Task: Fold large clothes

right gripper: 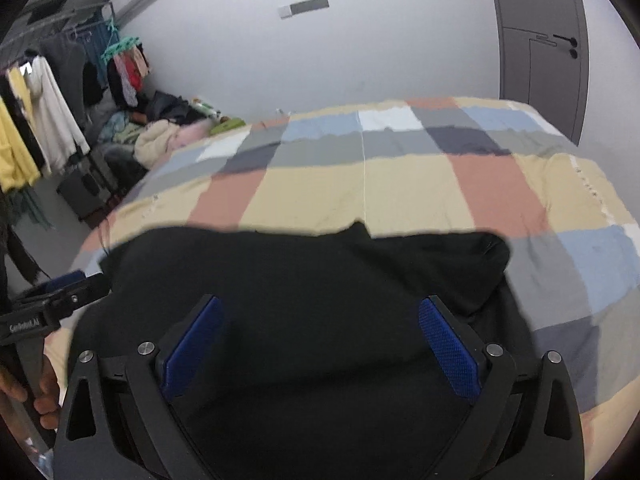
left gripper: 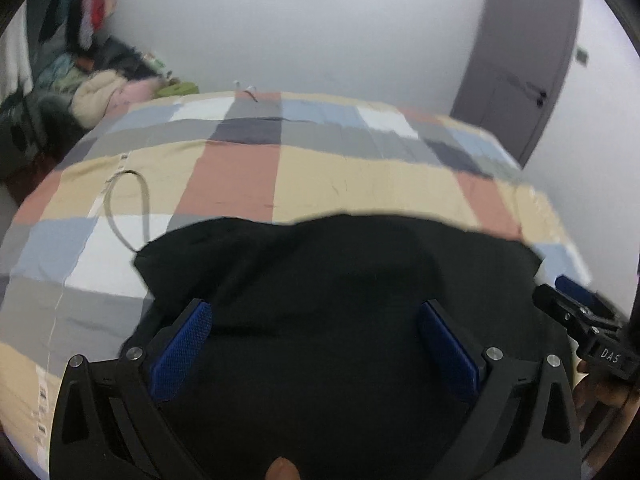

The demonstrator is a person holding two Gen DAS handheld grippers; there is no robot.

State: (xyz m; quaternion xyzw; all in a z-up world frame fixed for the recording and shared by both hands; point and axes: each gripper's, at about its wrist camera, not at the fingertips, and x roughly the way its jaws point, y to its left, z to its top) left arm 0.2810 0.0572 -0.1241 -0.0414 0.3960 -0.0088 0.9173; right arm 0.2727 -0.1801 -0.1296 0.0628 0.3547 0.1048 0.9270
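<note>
A black garment [left gripper: 320,264] lies bunched on the near part of a checkered bed [left gripper: 360,184]. My left gripper [left gripper: 314,306] hovers just over it, jaws wide open, blue pads clear of the cloth. In the right wrist view the same garment [right gripper: 304,264] fills the foreground. My right gripper [right gripper: 320,301] is open above it too, holding nothing. The right gripper's fingers [left gripper: 560,304] show at the right edge of the left wrist view. The left gripper's fingers [right gripper: 60,288] show at the left edge of the right wrist view.
A grey cable loop [left gripper: 128,200] lies on the bedspread left of the garment. A pile of clothes [right gripper: 160,136] and a loaded clothes rack [right gripper: 40,120] stand beyond the bed's left side. A grey door [right gripper: 540,60] is at the back right.
</note>
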